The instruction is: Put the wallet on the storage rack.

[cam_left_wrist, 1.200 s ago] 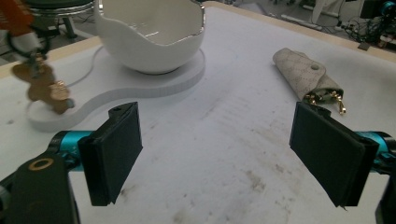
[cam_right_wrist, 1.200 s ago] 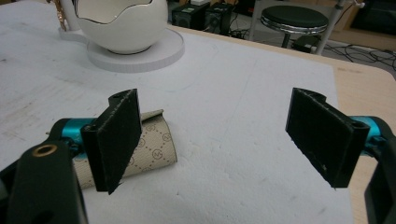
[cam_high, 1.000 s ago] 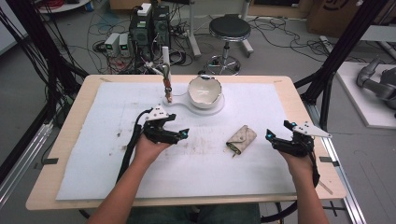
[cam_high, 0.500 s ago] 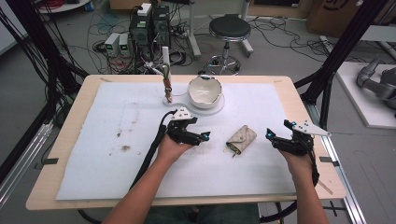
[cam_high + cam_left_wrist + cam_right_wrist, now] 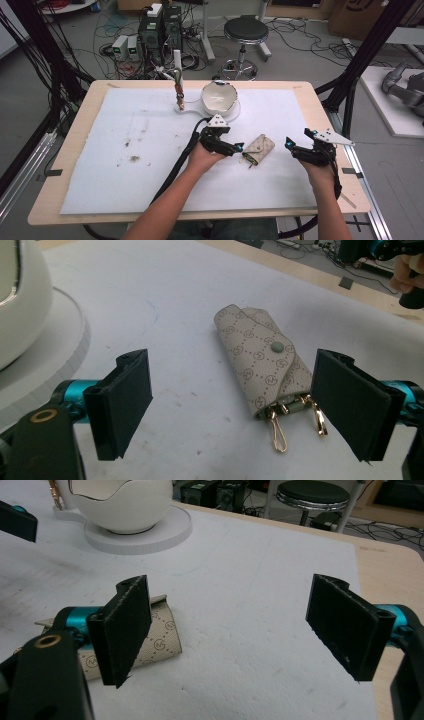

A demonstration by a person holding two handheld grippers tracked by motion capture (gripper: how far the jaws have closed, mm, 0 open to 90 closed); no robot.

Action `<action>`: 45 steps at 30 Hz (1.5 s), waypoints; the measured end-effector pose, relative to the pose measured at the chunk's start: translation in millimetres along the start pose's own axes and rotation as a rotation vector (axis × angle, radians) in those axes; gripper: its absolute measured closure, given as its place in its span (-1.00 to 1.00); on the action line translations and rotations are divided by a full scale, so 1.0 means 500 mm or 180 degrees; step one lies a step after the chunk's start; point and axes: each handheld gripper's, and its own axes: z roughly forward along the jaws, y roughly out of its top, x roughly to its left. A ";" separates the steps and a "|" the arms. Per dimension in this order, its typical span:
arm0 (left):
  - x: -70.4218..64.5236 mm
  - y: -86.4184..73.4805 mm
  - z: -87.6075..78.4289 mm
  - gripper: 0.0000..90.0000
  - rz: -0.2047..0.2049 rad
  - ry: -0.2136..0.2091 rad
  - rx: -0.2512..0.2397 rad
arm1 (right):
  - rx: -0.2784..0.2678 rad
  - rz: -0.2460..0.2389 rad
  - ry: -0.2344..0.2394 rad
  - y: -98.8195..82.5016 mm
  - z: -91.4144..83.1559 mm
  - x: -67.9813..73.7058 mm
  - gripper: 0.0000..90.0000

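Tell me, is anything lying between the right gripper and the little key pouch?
No. In the high view, only bare white mat lies between the right gripper and the key pouch; the open left gripper sits on the pouch's other side.

Wood table (image 5: pixel 320 107), white foam mat (image 5: pixel 120 175) on top; on mat: key pouch (image 5: pixel 258 148), white stand w/ bowl (image 5: pixel 219 98).

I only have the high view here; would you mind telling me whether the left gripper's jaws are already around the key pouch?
Observer: Not yet. In the left gripper view the left gripper is open, and the key pouch lies just ahead of its jaws.
Operator: Which end of the pouch faces it?
Observer: The open end; gold clasps stick out there.
Operator: Is the flap fastened?
Observer: It is folded over, with a green snap button on it.
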 end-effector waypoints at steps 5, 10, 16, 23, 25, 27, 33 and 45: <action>-0.007 0.004 0.022 -0.63 0.0003 0.0002 0.0076 | -0.0011 -0.0004 -0.0013 0.000 0.000 -0.001 -0.58; -0.011 0.003 0.048 -0.63 -0.0028 0.0004 0.0137 | -0.0009 0.0012 -0.0016 0.000 0.000 -0.002 -0.58; -0.023 -0.002 0.080 -0.63 -0.0037 -0.0040 0.0226 | -0.0015 0.0003 -0.0020 0.000 0.000 -0.003 -0.58; -0.058 -0.003 0.130 -0.64 0.0031 -0.0051 0.0353 | -0.0006 0.0019 -0.0034 -0.001 -0.002 -0.005 -0.58; -0.062 -0.005 0.136 -0.64 0.0058 -0.0004 0.0397 | -0.0009 0.0016 -0.0038 -0.001 -0.002 -0.006 -0.58; -0.067 -0.006 0.144 -0.64 0.0060 0.0007 0.0418 | -0.0009 0.0027 -0.0039 -0.002 -0.004 -0.007 -0.58; -0.091 -0.003 0.164 -0.64 0.0354 0.0178 0.0661 | -0.0009 0.0021 -0.0041 -0.003 -0.005 -0.008 -0.58; -0.104 -0.006 0.163 -0.27 0.0504 0.0119 0.0741 | -0.0005 0.0024 -0.0044 -0.005 -0.008 -0.007 -0.58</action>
